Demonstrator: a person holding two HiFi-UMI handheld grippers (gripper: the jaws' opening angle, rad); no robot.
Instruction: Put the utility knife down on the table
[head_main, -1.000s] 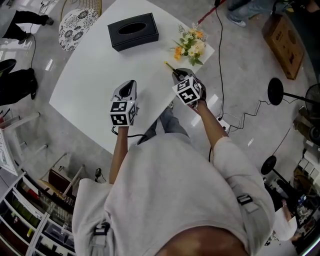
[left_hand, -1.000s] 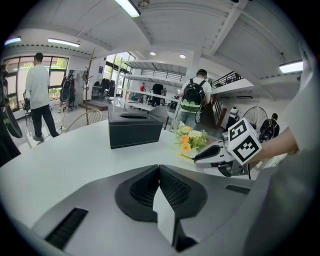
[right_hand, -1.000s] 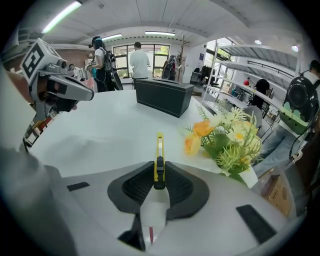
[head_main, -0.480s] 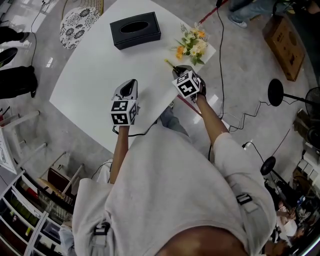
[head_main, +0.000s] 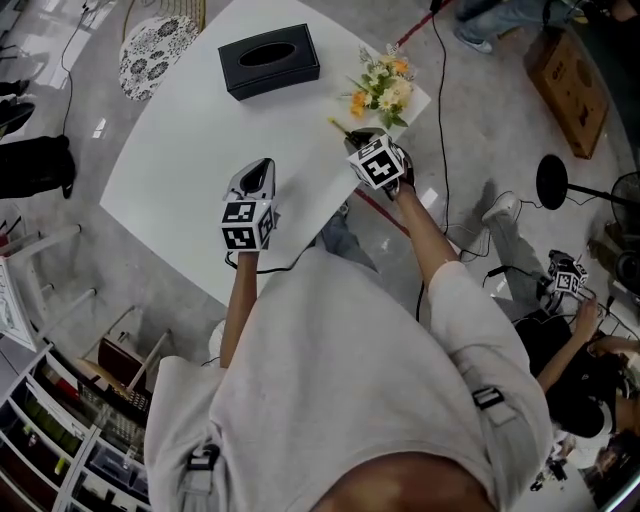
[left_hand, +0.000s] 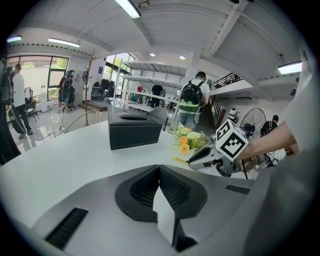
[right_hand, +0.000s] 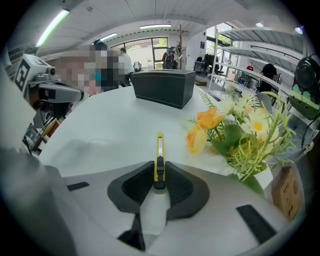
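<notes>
- Two things lie on the white table (head_main: 190, 170): a black tissue box (head_main: 268, 60) at the far side and a flower bunch (head_main: 383, 88) at the far right edge.
- The right gripper (head_main: 356, 140) clamps the yellow utility knife (right_hand: 159, 150), with the flowers just right of it.
- The left gripper (left_hand: 159, 182), near left, has its jaws pressed together on nothing.
- The box's slot is dark, so its contents cannot be made out.

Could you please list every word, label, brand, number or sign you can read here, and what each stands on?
None can be read.
Marker cubes: only black-and-white square patterns, no letters.
Black tissue box: plain.
Yellow utility knife: no legible print.
Cardboard box on the floor: any print is too small.
</notes>
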